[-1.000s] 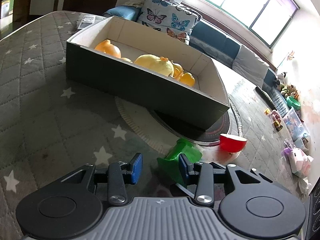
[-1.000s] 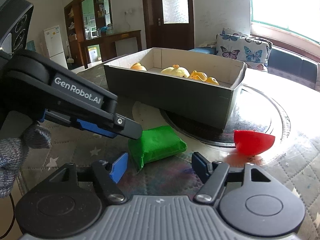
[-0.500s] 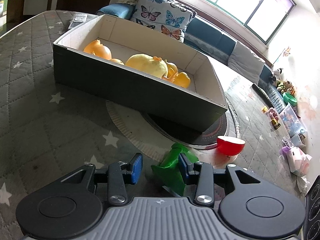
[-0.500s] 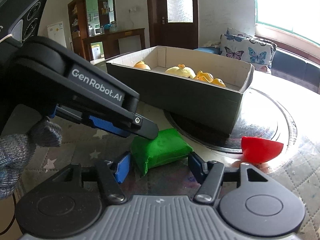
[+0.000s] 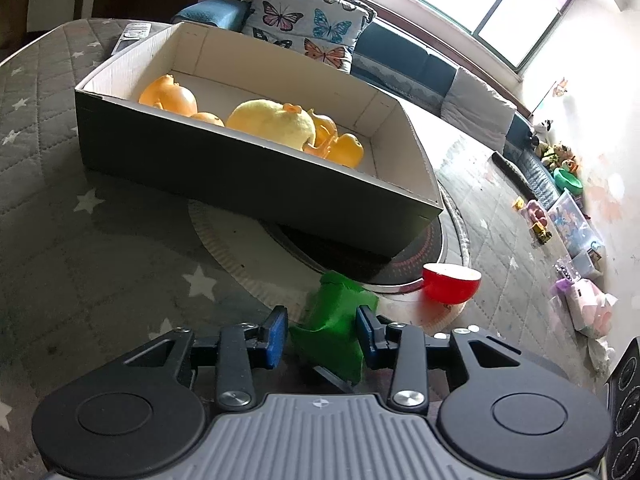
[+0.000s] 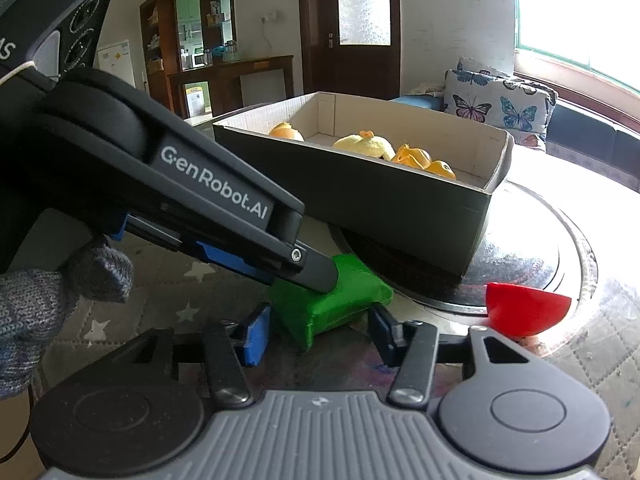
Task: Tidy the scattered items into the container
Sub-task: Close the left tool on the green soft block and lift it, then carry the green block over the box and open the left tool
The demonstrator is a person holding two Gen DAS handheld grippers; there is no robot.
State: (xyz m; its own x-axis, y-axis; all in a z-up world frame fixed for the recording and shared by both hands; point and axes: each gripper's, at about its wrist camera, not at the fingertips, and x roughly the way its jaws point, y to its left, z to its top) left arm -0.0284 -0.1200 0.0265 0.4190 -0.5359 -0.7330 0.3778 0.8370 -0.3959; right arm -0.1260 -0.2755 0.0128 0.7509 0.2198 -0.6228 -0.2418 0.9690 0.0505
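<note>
A green soft pack (image 5: 338,326) lies on the grey star-pattern table just in front of the dark cardboard box (image 5: 240,172). It sits between the open fingers of my left gripper (image 5: 322,330), with the right pad close against it. In the right wrist view the green pack (image 6: 332,306) also lies between the open fingers of my right gripper (image 6: 320,328), and the left gripper's finger (image 6: 308,270) rests on its top. The box (image 6: 380,200) holds yellow and orange soft toys (image 5: 276,124). A red half-sphere (image 5: 451,286) lies to the right of the pack.
The box stands on a round turntable (image 6: 532,264) in the table's middle. A butterfly-pattern cushion (image 5: 308,28) and a sofa lie behind the table. Toys and bins (image 5: 568,216) stand on the floor at the right.
Both grippers have moved forward around the green pack, which now sits deeper between the fingers. The left gripper's finger has come down onto the pack's top.
</note>
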